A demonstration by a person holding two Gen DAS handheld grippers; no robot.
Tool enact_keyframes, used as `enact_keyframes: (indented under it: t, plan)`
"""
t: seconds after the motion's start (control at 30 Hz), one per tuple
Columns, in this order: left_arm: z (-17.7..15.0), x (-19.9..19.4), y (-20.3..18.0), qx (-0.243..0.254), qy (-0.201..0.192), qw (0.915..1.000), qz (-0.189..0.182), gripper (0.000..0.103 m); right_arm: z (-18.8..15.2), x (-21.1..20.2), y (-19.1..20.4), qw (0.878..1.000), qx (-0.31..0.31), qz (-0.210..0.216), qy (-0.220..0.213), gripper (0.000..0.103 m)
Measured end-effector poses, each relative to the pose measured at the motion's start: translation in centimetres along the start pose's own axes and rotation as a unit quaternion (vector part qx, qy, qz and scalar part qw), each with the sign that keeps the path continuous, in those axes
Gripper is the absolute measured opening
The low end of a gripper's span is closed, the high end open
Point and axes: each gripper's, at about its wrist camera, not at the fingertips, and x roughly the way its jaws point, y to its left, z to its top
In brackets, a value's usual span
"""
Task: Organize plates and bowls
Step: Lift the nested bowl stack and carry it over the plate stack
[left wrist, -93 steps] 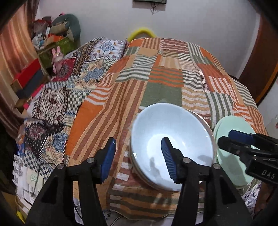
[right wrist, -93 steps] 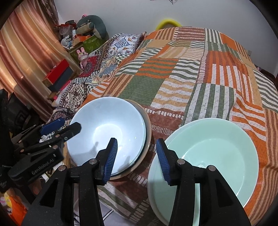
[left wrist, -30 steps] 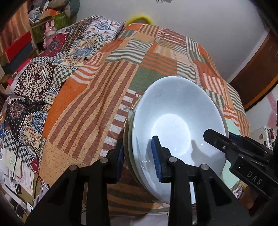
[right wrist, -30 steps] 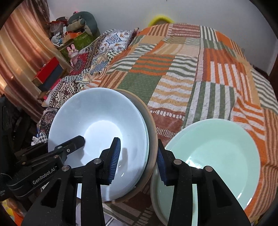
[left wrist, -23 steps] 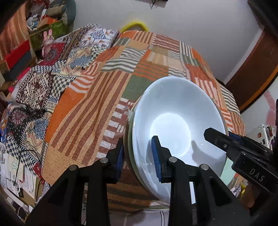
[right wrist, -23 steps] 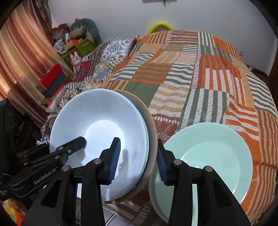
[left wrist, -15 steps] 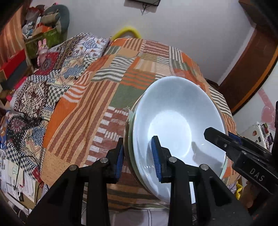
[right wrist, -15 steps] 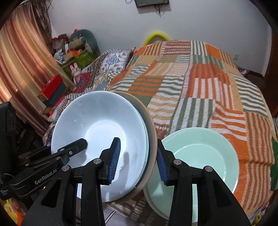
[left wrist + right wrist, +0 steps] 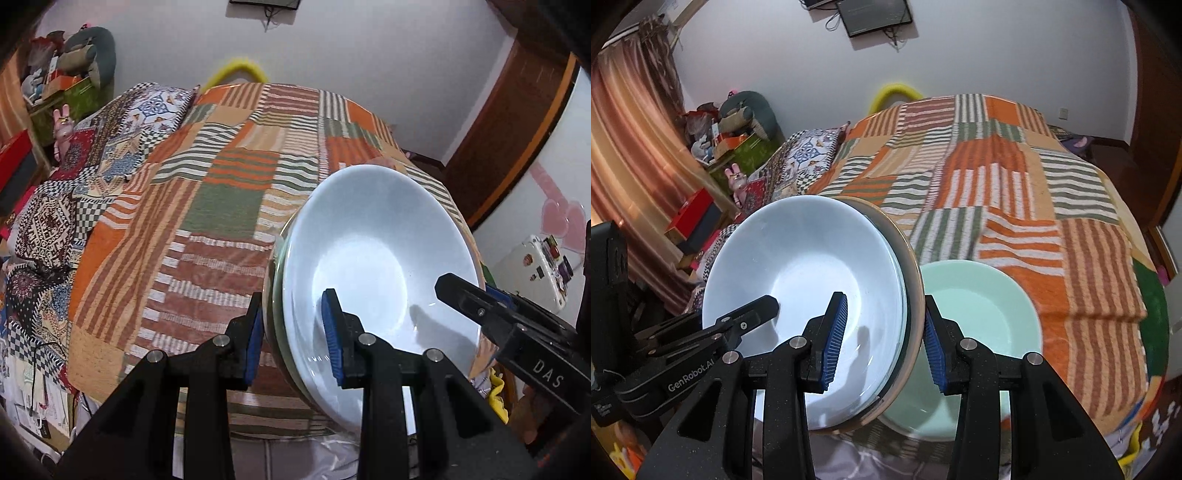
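Lettering "GenRobot.AI" on left tool (image 9: 701, 332)

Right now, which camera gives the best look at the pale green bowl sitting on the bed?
The right wrist view: the pale green bowl shows most of its inside and far rim, resting on the striped bedspread. In the left wrist view the lifted stack of white bowls hides it completely.

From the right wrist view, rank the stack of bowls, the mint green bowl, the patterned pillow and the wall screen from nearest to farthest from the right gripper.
1. Stack of bowls: clamped in the right gripper, at its near-right rim.
2. Mint green bowl: just right of the gripper, lying on the bedspread.
3. Patterned pillow: far left of the bed.
4. Wall screen: on the back wall, top centre.
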Motion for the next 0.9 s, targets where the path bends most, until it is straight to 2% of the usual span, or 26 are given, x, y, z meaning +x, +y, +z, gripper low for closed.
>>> enact_keyframes:
  t: [0.47,0.9]
  plan:
    - [0.1,2.7,-3.5,0.031,0.025,0.9990,-0.018,0.030,-1.2,-1.2,-3.5,0.999,0.037,-0.026,0.006,0.037]
    - [-0.2,6.1,-4.5,0.036,0.062,0.9971,-0.025,0.030,-2.1,-0.2,-5.7,0.997,0.062,-0.036,0.029,0.037]
